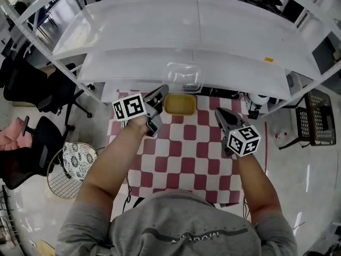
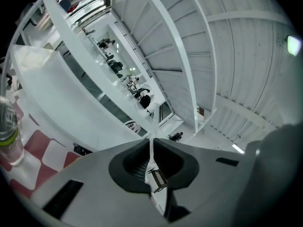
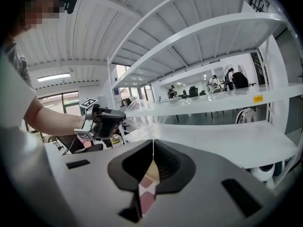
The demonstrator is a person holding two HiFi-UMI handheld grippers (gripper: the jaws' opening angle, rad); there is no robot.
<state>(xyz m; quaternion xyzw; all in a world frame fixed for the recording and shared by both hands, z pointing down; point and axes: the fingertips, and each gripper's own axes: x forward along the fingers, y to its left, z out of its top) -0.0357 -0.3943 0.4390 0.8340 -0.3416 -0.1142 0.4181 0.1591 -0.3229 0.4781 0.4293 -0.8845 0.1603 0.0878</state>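
Left gripper (image 1: 163, 89): jaws clenched on the near left edge of a clear lid (image 1: 185, 78) and holding it up off the table. The left gripper view shows only a thin sliver of that edge between the closed jaws. The lid spreads forward and to the right of the tips. Yellow tub (image 1: 179, 104): open, standing on the checked cloth (image 1: 192, 153) just right of the left gripper's jaws. It sits below the lid's near side, ahead and to the left of the right gripper. Right gripper (image 1: 219, 112): jaws pressed together with nothing between them, raised over the cloth, near the tub's right end but apart from it. Clear bottle (image 2: 7, 136): upright on the cloth, off to the left gripper's left. White shelf (image 1: 160, 41): runs across beyond both grippers. Black chairs (image 1: 32, 84) and a round wire stool (image 1: 72, 167): on the floor, well out to the left gripper's left.
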